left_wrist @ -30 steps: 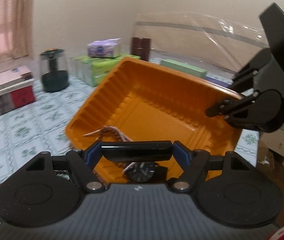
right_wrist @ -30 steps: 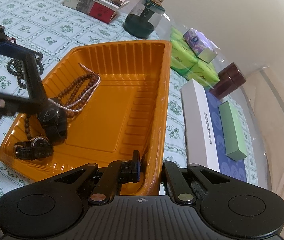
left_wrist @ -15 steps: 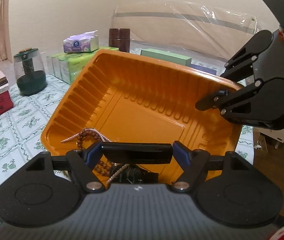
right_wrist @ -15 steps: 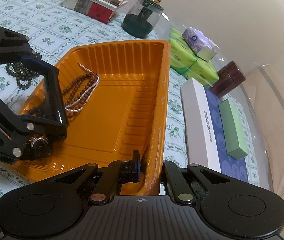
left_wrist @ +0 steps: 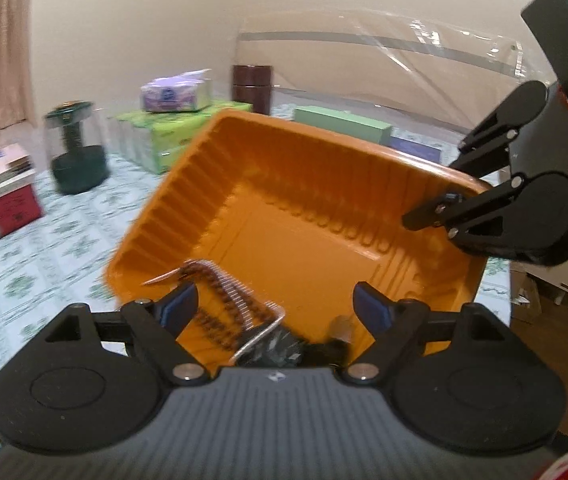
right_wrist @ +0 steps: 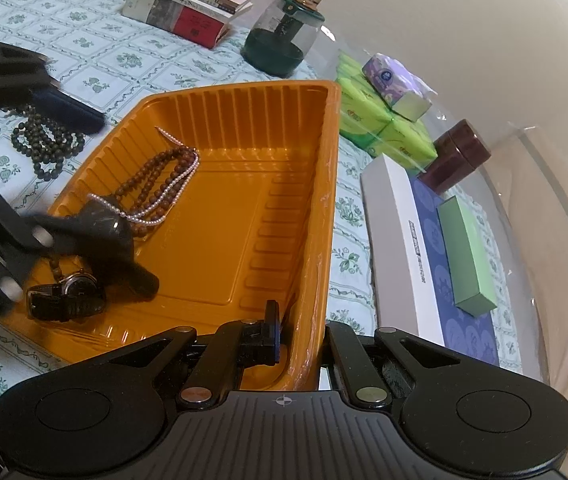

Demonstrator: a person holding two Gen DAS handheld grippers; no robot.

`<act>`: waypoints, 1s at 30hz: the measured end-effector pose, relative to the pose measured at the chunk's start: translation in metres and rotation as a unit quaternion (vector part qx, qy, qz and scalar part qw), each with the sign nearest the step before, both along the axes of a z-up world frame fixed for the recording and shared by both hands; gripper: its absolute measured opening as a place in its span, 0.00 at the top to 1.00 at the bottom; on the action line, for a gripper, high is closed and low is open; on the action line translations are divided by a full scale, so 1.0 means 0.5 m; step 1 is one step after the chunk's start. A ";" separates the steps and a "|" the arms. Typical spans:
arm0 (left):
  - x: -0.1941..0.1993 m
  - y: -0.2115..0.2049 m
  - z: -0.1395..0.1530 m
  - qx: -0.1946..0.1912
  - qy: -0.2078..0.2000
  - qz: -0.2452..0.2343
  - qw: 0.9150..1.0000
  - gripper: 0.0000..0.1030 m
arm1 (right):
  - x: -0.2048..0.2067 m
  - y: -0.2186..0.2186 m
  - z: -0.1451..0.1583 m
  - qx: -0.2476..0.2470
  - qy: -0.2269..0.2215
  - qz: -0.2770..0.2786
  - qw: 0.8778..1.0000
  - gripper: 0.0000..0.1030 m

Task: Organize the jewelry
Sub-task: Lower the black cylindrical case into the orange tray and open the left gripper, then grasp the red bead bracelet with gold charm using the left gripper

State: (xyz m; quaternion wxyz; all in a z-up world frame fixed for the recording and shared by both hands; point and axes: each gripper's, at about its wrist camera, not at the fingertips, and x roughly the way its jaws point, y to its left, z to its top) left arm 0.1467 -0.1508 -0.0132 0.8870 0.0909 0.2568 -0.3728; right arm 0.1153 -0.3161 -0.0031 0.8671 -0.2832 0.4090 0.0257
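Two watches (right_wrist: pixel 68 292) lie below the left gripper's (left_wrist: pixel 274 304) opening jaws.

Left gripper (left_wrist: pixel 274 304) jaws are opening, apparently empty; right gripper (right_wrist: pixel 300 334) jaws stand clamped.

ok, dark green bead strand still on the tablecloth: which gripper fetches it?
Left, probably. The left gripper is opening with nothing held, beside the dark green bead strand. The right gripper is shut on the orange plastic tray rim.
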 end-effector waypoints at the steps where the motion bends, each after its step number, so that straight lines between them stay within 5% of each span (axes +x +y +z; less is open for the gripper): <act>1: -0.005 0.014 0.002 0.002 -0.001 0.011 1.000 0.20 | 0.000 0.001 0.000 0.000 0.000 0.000 1.000 0.95; 8: -0.049 0.127 -0.007 0.020 -0.006 0.096 0.995 0.20 | -0.004 0.003 0.001 -0.001 -0.003 0.001 1.000 0.95; 20: -0.058 0.292 -0.069 0.066 0.007 0.230 0.971 0.21 | -0.007 0.005 0.003 -0.004 -0.004 0.002 1.000 0.96; 30: 0.002 0.321 -0.099 0.074 0.010 0.253 0.965 0.38 | -0.006 0.002 0.004 -0.004 -0.001 0.000 1.000 0.96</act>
